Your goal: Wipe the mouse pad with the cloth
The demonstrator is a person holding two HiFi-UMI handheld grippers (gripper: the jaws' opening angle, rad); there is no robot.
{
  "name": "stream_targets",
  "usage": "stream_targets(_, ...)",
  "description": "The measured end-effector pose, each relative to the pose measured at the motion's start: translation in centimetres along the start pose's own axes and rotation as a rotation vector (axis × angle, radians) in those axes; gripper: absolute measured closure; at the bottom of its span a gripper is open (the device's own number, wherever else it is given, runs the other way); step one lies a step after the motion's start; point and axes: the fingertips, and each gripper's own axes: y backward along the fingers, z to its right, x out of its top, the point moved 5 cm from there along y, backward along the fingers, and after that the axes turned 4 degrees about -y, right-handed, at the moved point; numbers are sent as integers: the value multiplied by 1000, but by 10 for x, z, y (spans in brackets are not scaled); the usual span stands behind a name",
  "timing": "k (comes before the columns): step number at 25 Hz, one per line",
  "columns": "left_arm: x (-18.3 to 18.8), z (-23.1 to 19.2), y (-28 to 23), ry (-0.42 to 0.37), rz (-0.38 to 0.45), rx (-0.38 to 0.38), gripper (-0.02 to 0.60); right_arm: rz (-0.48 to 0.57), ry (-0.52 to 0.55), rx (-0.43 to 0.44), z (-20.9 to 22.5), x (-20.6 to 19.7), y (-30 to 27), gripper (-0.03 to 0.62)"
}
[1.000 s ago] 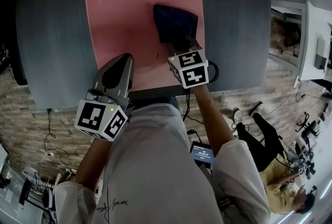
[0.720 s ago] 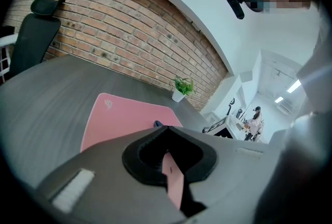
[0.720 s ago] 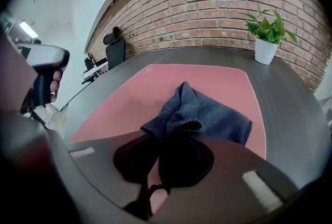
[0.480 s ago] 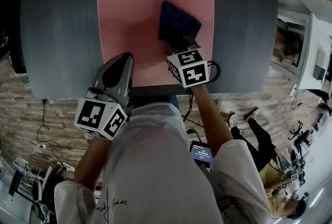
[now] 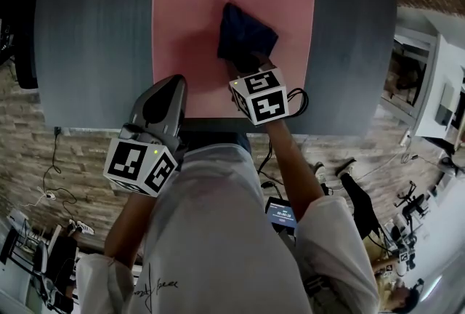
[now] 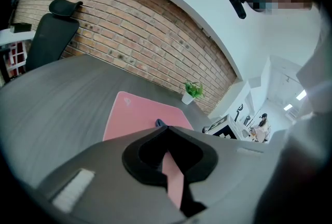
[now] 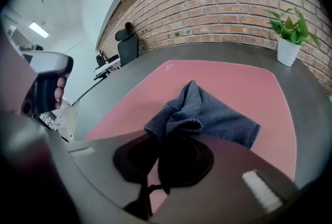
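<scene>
Dark grey table (image 5: pixel 94 36) fills the head view, with wood-patterned floor (image 5: pixel 43 153) and loose cables below its near edge. A brick wall (image 7: pixel 233 5) runs behind the table's far side, and a black office chair (image 6: pixel 49 36) stands at one end. Flat on the tabletop lies the pink mouse pad (image 5: pixel 189 14), a small logo in its far left corner. On the pad's right half sits the dark blue cloth (image 5: pixel 243 35), bunched up and spreading away from the person. The right gripper (image 5: pixel 251 62) has its jaws clamped on the cloth's near edge, the fabric gathered between them. Over on the other side, the left gripper (image 5: pixel 171 83) hangs above the pad's near left corner, jaws closed tip to tip with nothing in them. One container: a small white pot (image 7: pixel 288 51) at the table's far right, holding a leafy green plant (image 7: pixel 290 23).
</scene>
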Motion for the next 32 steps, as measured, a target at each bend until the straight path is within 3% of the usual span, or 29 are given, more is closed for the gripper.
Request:
stream_targets(17, -3, -22, 38, 21, 22, 61, 568, -13, 60, 72, -51, 7, -24, 560)
stream_targets(32, -7, -24, 55, 25, 45, 59, 568, -31, 87, 125, -85, 3, -33, 560)
